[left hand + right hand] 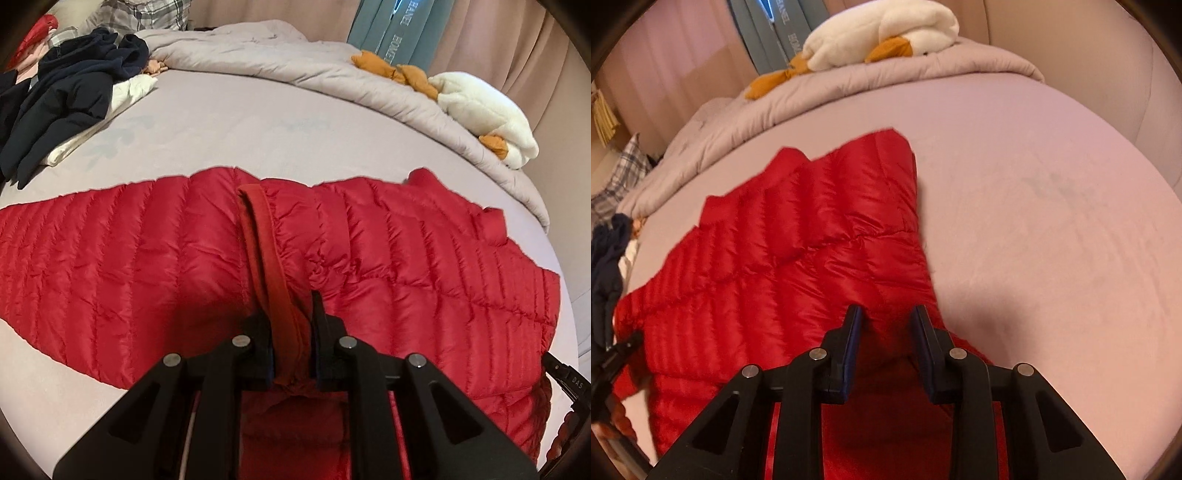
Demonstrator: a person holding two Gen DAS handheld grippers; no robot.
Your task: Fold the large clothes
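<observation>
A red quilted down jacket [147, 251] lies spread across the grey bed sheet [240, 122]; it also shows in the right wrist view [798, 236]. My left gripper [290, 306] is shut on the jacket's dark red trimmed edge [266, 236], which runs up between its fingers. My right gripper [886, 314] is closed on a bunched part of the jacket at its near right end, the fabric filling the gap between the jaws. The right gripper's body shows at the lower right edge of the left wrist view [569, 376].
A pile of dark navy and white clothes [70, 92] lies at the left of the bed. A rolled grey duvet [295, 62] runs along the far side, with a white and orange plush toy [484, 107] on it. Bare sheet [1052, 221] lies right of the jacket.
</observation>
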